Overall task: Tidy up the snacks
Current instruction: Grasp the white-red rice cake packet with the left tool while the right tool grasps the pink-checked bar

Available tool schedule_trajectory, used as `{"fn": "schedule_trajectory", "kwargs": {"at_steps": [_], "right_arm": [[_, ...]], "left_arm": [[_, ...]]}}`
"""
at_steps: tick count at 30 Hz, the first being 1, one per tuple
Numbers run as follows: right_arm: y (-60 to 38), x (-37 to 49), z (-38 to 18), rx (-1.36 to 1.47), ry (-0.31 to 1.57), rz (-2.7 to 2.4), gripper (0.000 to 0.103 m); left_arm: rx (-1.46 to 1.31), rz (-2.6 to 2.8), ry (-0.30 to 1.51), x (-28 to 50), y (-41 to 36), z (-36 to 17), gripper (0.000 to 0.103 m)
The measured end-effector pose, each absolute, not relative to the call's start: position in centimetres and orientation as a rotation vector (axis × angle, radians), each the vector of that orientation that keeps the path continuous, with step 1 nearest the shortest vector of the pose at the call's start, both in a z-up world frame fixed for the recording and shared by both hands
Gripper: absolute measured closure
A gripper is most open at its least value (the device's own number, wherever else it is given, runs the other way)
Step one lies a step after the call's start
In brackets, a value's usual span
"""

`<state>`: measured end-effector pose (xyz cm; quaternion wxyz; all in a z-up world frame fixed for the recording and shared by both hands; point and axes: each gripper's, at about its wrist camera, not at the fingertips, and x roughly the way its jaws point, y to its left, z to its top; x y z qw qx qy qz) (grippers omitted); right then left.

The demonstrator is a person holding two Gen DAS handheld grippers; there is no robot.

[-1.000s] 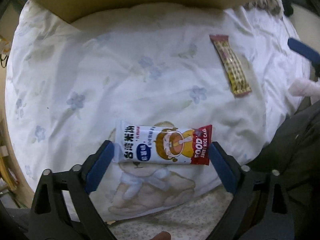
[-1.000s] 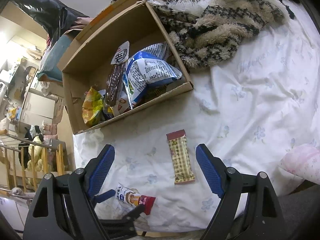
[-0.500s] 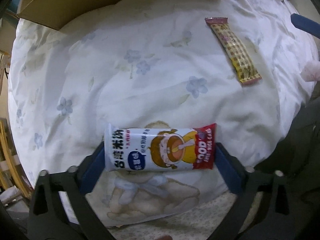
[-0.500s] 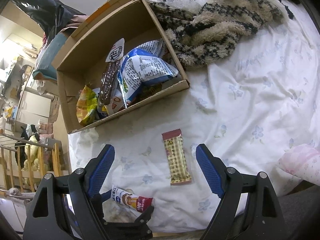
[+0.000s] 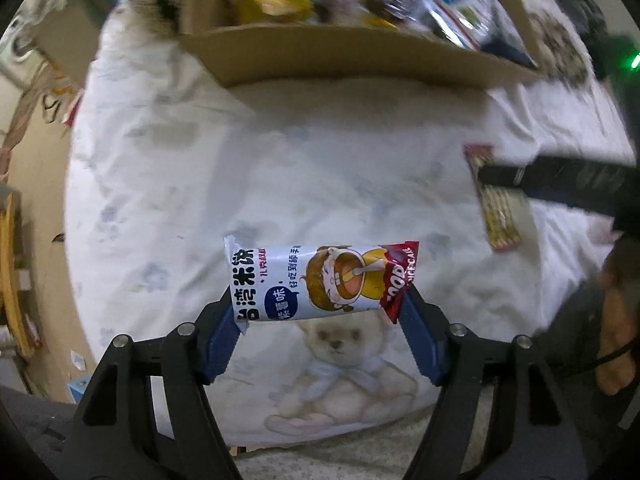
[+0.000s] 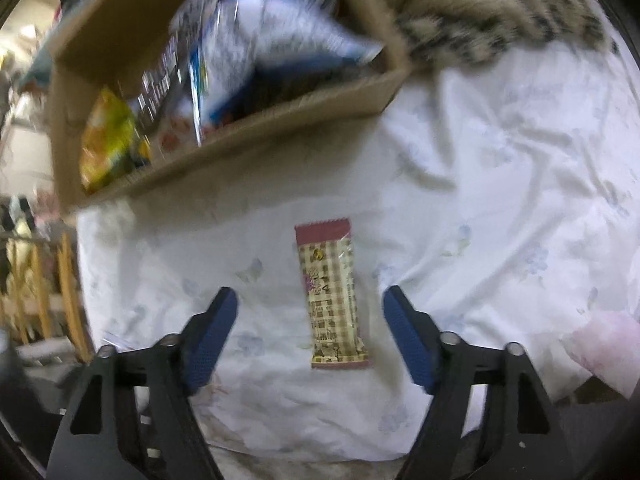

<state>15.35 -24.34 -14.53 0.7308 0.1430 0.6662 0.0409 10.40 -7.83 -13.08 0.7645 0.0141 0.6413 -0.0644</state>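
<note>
A white and red rice cake packet point(image 5: 320, 280) hangs crosswise above the bedsheet. My left gripper point(image 5: 319, 300) is closing on it, its blue pads pressing on both ends. A checked snack bar point(image 6: 332, 296) lies lengthwise on the sheet. My right gripper point(image 6: 310, 292) straddles it, jaws closing, with the pads clear of the wrapper on each side. In the left wrist view the same bar point(image 5: 500, 220) lies at the right, partly under the right gripper's black body point(image 5: 568, 188). A cardboard box point(image 6: 240, 140) holding several snack bags stands beyond both.
The box point(image 5: 360, 56) holds a blue and white bag point(image 6: 272, 40) and a yellow bag point(image 6: 108, 140). A fuzzy striped blanket point(image 6: 500, 12) lies behind it on the flowered sheet point(image 6: 500, 180). A pink object point(image 6: 600, 344) sits at the right edge, a wooden rail point(image 6: 68, 280) at the left.
The left gripper has closed on the rice cake packet and lifted it off the sheet. The right gripper has dropped lower over the checked bar with its jaws narrower.
</note>
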Motion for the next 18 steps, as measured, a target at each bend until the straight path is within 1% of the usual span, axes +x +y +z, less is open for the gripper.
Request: {"fn": "schedule_trajectory", "kwargs": {"at_steps": [1,3,4,7,9,10,11,14,18], "right_arm": [[-23.9,15.5,-15.2,0.288,1.488,0.086,0.030],[-22.9,15.7,-16.9,0.221,1.532,0.072,0.035],[-22.3,15.7,-17.6,0.183,1.551,0.067,0.036],[-21.1,15.5,-17.9,0.077,1.537,0.053,0.043],[-20.7,15.4,-17.7,0.040,1.525,0.053,0.060],[-20.7,15.3,-17.6,0.035,1.520,0.056,0.064],[-20.8,15.2,-17.4,0.039,1.515,0.058,0.075],[-21.3,15.1,-16.7,0.056,1.496,0.058,0.076],[-22.5,14.6,-14.1,0.129,1.417,0.063,0.076]], "left_arm": [[0.026,-0.130,1.394,10.5,-7.6,-13.1,0.034],[0.022,-0.116,1.395,10.7,-7.1,-13.3,0.034],[0.025,-0.107,1.394,11.1,-6.3,-13.5,0.034],[0.027,-0.084,1.392,10.7,-6.2,-13.7,0.033],[0.020,-0.076,1.387,10.7,-6.2,-13.6,0.034],[0.015,-0.076,1.381,10.4,-5.7,-12.8,0.034],[0.013,-0.077,1.373,10.4,-5.6,-12.8,0.034],[0.023,-0.061,1.334,10.4,-4.7,-12.1,0.034],[-0.001,-0.032,1.305,10.6,-4.0,-11.4,0.034]]}}
